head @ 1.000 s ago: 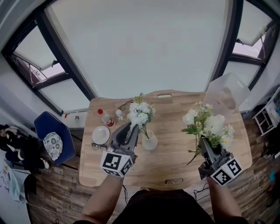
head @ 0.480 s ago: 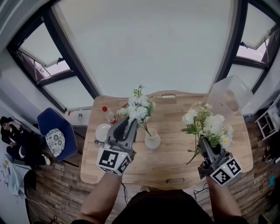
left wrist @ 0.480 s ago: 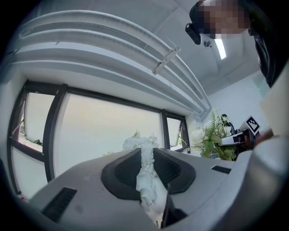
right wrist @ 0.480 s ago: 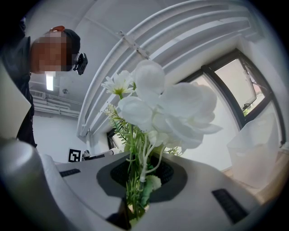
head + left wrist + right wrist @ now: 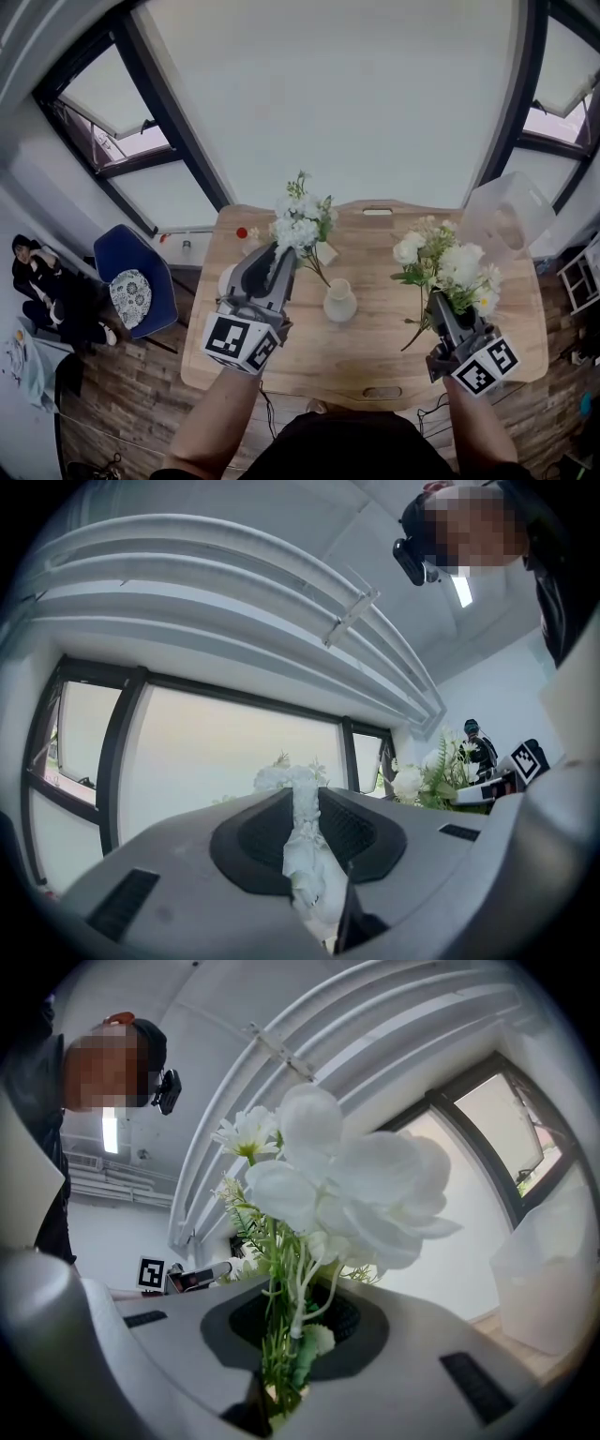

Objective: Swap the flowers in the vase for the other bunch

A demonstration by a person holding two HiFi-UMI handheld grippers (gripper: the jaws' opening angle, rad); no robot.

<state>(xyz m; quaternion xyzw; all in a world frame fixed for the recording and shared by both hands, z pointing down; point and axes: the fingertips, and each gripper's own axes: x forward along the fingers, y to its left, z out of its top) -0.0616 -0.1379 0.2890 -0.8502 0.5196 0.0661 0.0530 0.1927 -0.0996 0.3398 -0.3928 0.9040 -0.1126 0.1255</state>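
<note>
left gripper (image 5: 278, 255) is clenched on the pale wrapped stem of the white bunch (image 5: 300, 223); the left gripper view shows the stem pinched between the jaws. the bunch is held above the vase (image 5: 339, 302), with its stem tip just up-left of the mouth; cannot tell if the tip is fully clear of the rim. right gripper (image 5: 439, 305) is clamped low on the green stems of the other bunch (image 5: 452, 265), blooms pointing away from the person, one loose stem trailing toward the near edge of the table (image 5: 366, 352). the vase stands upright mid-table between the two grippers, narrow neck up, somewhat nearer the left one. judgement: the next move turns on the vase lying left of the right gripper, well apart. the other bunch leans well off upright, but the neck takes stems only from above. so the right hand must cross left and tip the stems down, once the white bunch is moved aside.
</note>
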